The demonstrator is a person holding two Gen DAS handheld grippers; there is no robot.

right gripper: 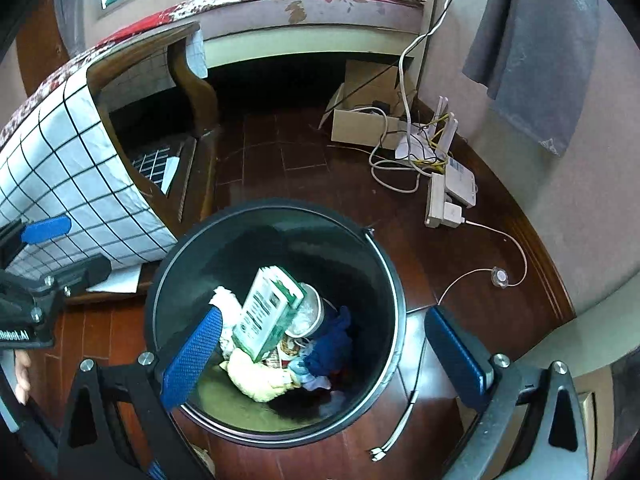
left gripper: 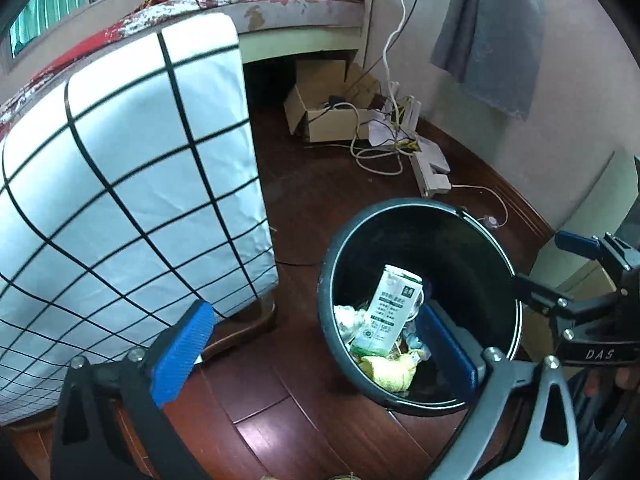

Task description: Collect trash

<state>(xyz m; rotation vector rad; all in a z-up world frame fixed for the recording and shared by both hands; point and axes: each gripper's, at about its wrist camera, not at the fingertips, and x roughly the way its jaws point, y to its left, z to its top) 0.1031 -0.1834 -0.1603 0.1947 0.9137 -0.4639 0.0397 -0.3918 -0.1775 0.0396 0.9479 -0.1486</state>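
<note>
A black round bin (left gripper: 400, 400) stands on the dark wood floor; it also shows in the right wrist view (right gripper: 396, 280). Inside it lie a green-and-white milk carton (left gripper: 386, 312) (right gripper: 266, 314), a yellow cloth (left gripper: 390, 372) (right gripper: 256, 378), a blue cloth (right gripper: 332, 344), a plastic cup (right gripper: 310, 312) and crumpled paper (right gripper: 224, 300). My left gripper (left gripper: 316, 354) is open and empty over the bin's left rim. My right gripper (right gripper: 326, 356) is open and empty right above the bin; it shows from the side in the left wrist view (left gripper: 568, 276).
A table with a white checked cloth (left gripper: 128, 184) (right gripper: 80, 184) stands left of the bin. A cardboard box (left gripper: 336, 116) (right gripper: 372, 120), cables, a router (right gripper: 432, 136) and a power strip (left gripper: 432, 168) (right gripper: 444, 204) lie by the wall. A bed (left gripper: 280, 4) stands behind.
</note>
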